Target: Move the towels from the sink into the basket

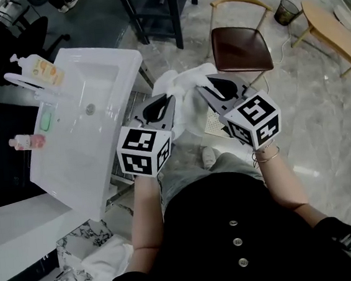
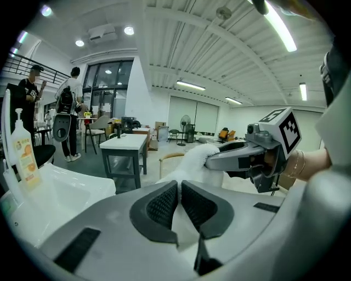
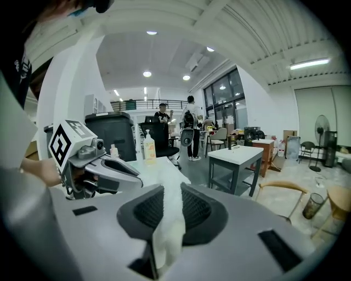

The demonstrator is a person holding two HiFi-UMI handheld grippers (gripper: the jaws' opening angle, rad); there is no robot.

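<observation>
Our left claw (image 1: 166,103) and right claw (image 1: 205,93) are each clamped shut on the towel (image 1: 188,113) slung between them at three o'clock of the sink (image 1: 94,83), so we should hold both grips tight and lower it evenly into what looks like the basket (image 1: 214,125).

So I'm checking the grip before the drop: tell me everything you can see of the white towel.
The towel is white, soft cloth, bunched and drooping in folds. It hangs in the air beside the sink, outside the basin. The left gripper is shut on one part and the right gripper on another, with cloth pinched between each pair of pads. Nothing else visibly touches it.
</observation>
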